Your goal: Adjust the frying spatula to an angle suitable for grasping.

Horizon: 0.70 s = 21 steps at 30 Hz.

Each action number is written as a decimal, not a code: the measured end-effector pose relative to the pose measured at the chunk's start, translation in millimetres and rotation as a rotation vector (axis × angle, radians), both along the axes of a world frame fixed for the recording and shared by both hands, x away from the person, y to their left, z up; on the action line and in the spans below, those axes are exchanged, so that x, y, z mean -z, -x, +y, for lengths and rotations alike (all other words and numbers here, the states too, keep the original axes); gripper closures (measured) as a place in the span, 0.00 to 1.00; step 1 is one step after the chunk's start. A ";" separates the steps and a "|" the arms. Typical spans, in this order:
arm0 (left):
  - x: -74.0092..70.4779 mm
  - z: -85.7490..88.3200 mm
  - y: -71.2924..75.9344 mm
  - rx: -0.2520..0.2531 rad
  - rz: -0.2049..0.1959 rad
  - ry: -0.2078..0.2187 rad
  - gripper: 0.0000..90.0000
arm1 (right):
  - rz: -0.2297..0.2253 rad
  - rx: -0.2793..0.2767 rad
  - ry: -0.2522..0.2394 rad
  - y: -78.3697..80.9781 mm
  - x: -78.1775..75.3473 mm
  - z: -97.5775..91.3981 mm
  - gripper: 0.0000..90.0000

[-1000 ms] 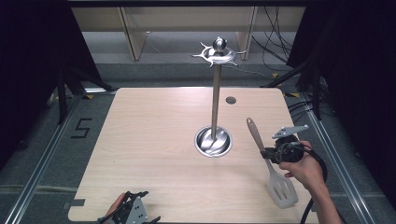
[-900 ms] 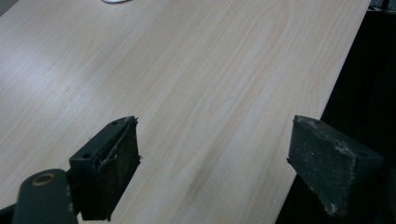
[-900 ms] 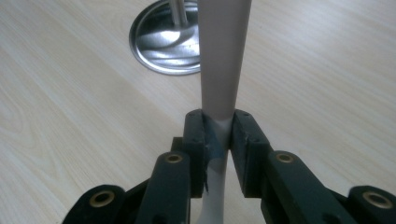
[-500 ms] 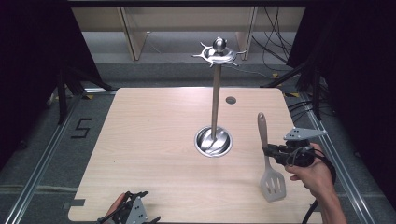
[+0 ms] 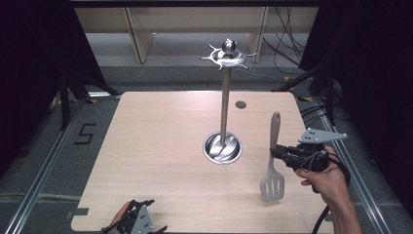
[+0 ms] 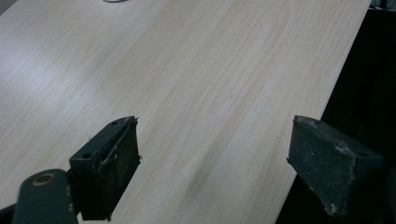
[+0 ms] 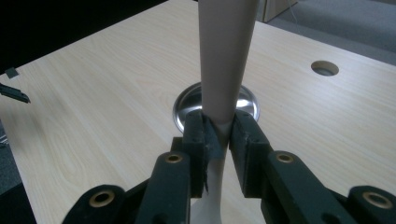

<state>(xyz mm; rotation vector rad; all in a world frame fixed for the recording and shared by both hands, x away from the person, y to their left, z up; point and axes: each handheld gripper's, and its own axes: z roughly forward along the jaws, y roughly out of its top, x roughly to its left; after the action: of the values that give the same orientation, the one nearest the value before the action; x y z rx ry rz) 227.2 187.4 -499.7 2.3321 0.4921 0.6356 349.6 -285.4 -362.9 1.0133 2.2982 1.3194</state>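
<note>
A slotted spatula (image 5: 272,168) with a pale wooden handle hangs upright at the table's right side, blade down, just above the tabletop. My right gripper (image 5: 274,152) is shut on its neck, below the handle. In the right gripper view the jaws clamp the spatula (image 7: 225,56) from both sides, the handle rising between them. A steel utensil stand (image 5: 223,105) with a round base (image 5: 222,147) and hooked crown rises at the table's centre, left of the spatula. My left gripper (image 5: 135,222) rests at the near table edge, open, with bare wood between its pads (image 6: 109,161).
The light wooden table (image 5: 156,146) has a round cable hole (image 5: 240,104) at the back right. Dark curtains flank both sides, and metal floor rails run along the table's left and right. Cables lie on the floor behind.
My right gripper has lifted the spatula off the table and swung it from lying flat to nearly upright, blade down. The left gripper has stayed put.
</note>
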 end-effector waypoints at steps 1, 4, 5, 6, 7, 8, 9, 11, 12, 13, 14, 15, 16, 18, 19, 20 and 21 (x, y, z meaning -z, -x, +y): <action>0.4 -0.3 0.5 0.003 0.001 0.014 0.17 | 0.020 0.006 -0.016 1.4 -1.3 1.9 0.86; 0.5 -0.9 0.4 -0.005 -0.013 0.010 0.17 | -0.009 0.002 -0.021 -1.4 -4.7 6.7 0.86; -0.1 -0.8 0.6 -0.001 -0.009 0.014 0.17 | -0.009 0.002 -0.021 -1.4 -4.7 6.7 0.86; -1.5 -0.3 0.9 0.012 0.000 0.018 0.17 | -0.031 -0.018 -0.014 -3.7 -8.3 10.1 0.86; -1.5 -0.3 0.9 0.012 0.000 0.018 0.17 | -0.031 -0.018 -0.014 -3.7 -8.3 10.1 0.86; -1.5 -0.4 1.1 0.010 0.000 0.017 0.17 | -0.033 -0.023 -0.017 -4.8 -12.8 15.1 0.86; -1.5 -0.4 1.1 0.010 0.000 0.017 0.17 | -0.033 -0.023 -0.017 -4.8 -12.8 15.1 0.86; 0.2 -1.4 1.6 -0.005 -0.019 0.036 0.17 | -0.032 -0.022 -0.019 -6.5 -16.8 19.3 0.86; -0.8 -0.7 1.3 -0.001 -0.016 0.026 0.17 | -0.047 -0.029 -0.013 -8.1 -18.1 20.6 0.86; -1.7 -0.2 1.2 0.003 -0.008 0.022 0.17 | -0.024 -0.042 -0.003 -8.5 -20.5 21.6 0.86; -2.0 0.3 0.9 0.006 -0.009 0.019 0.17 | -0.049 -0.041 -0.014 -10.2 -21.0 25.1 0.86; -2.0 0.3 0.9 0.006 -0.009 0.019 0.17 | -0.049 -0.041 -0.014 -10.2 -21.0 25.1 0.86; -0.9 -0.3 1.3 -0.001 -0.018 0.026 0.17 | -0.035 -0.045 -0.005 -10.1 -23.8 27.0 0.86; -1.0 -0.3 1.2 -0.002 -0.019 0.024 0.17 | -0.059 -0.059 0.003 -12.5 -25.6 27.8 0.86; -1.8 0.0 1.2 0.003 -0.009 0.020 0.17 | -0.059 -0.059 0.003 -12.5 -25.6 27.8 0.86; -1.9 0.1 1.1 0.007 -0.007 0.024 0.17 | -0.068 -0.055 -0.010 -13.1 -27.1 30.0 0.86; -2.0 0.1 1.0 0.006 -0.008 0.021 0.17 | -0.047 -0.058 -0.011 -12.2 -29.1 30.6 0.86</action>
<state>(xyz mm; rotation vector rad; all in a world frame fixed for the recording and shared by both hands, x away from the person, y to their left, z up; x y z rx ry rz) 226.2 187.6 -497.7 2.3092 0.4862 0.6338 361.8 -254.8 -333.8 0.9157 2.3046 1.3642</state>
